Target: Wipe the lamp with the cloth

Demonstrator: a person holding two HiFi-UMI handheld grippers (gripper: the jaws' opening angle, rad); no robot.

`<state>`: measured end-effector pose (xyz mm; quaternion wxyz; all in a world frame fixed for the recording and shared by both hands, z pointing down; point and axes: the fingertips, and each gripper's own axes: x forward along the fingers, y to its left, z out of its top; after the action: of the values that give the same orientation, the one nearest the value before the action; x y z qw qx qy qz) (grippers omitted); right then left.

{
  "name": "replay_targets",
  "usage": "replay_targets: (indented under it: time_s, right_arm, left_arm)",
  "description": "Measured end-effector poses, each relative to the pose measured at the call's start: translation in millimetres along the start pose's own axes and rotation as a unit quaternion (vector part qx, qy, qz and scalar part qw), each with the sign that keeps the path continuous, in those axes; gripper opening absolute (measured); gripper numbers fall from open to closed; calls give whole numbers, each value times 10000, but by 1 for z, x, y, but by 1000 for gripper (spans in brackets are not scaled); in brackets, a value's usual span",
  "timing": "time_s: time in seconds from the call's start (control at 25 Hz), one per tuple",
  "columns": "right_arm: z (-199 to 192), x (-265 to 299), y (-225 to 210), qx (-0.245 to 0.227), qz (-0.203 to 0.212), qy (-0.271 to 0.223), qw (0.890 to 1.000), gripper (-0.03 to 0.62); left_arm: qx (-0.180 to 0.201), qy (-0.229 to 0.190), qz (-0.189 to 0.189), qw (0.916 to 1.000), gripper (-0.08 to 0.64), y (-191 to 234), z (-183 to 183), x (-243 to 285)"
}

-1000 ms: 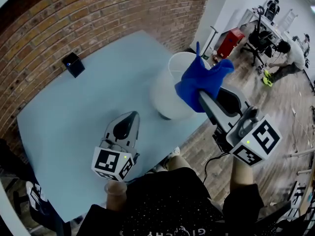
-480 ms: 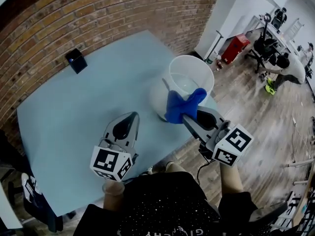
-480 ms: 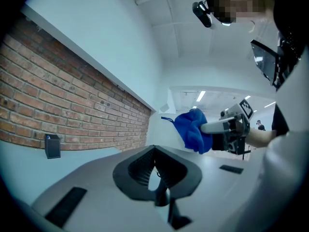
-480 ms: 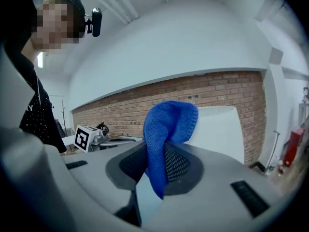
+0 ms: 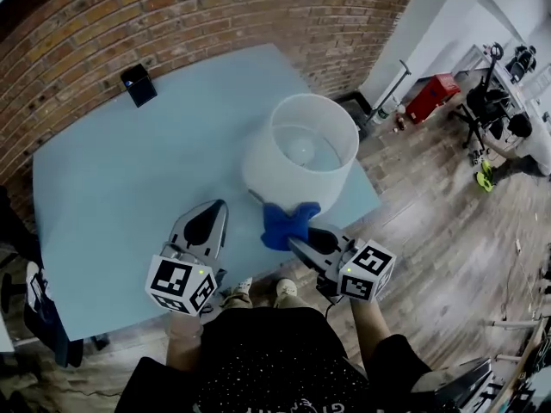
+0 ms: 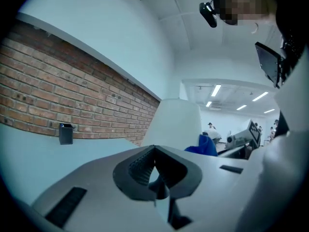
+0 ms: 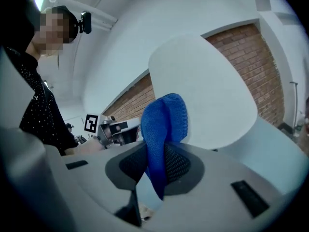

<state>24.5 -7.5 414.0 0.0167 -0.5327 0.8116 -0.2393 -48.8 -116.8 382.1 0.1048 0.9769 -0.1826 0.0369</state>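
R tool [image 5: 291, 239] clamped on blue cloth [image 5: 284, 222]; lamp [image 5: 301, 149] straight ahead, cloth at its near lower edge, contact unclear; L tool [image 5: 209, 213] closed on nothing, lamp to its right, over worktop [image 5: 112, 170]; wiping prob. just starting, nearly all of lamp left.

We seem to be in an open-plan office: a brick wall [image 5: 172, 15] at twelve o'clock, a black office chair [image 5: 486, 106] and a red cabinet [image 5: 433, 97] at two o'clock on the wood-plank floor [image 5: 448, 213], and strip lights [image 6: 216, 90] overhead.
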Motion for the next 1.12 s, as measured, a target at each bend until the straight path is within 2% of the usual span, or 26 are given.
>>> replay_targets:
  time_s: [0.16, 0.28, 0.36, 0.52, 0.64, 0.76, 0.84, 0.96, 1.12]
  right_arm:
    - [-36, -13, 2, 252, 573, 244, 9977, 74]
    - [-59, -10, 3, 27, 807, 432, 9958, 75]
    - [-71, 0, -5, -150, 803, 465, 9956, 74]
    - [-83, 28, -34, -1035, 441, 602, 9918, 74]
    - [-67, 49, -51, -1781, 50, 399, 9832, 74]
    - [-47, 61, -64, -2401, -425, 108, 9698, 74]
    - [-36, 66, -71, -2777, -730, -64, 9579, 74]
    - [-24, 70, -87, -2961, -1162, -288, 9476, 74]
    - [-26, 80, -103, -2942, -1483, -300, 9437, 75]
  left_arm:
    - [-43, 118, 361, 9993, 9, -19, -23, -3]
    - [-78, 119, 658, 9977, 9, -33, -42, -14]
    - [-141, 34, 872, 9961, 9, -40, -53, -23]
    - [-291, -129, 1315, 9908, 9, -49, -72, -40]
    - [-523, -339, 1636, 9846, 8, -53, -80, -54]
    - [-703, -547, 1878, 9782, 9, -59, -86, -68]
    - [-596, -574, 2018, 9759, 9, -60, -87, -72]
    - [-506, -587, 2098, 9747, 9, -63, -87, -69]
    - [-562, -622, 2078, 9746, 9, -69, -87, -71]
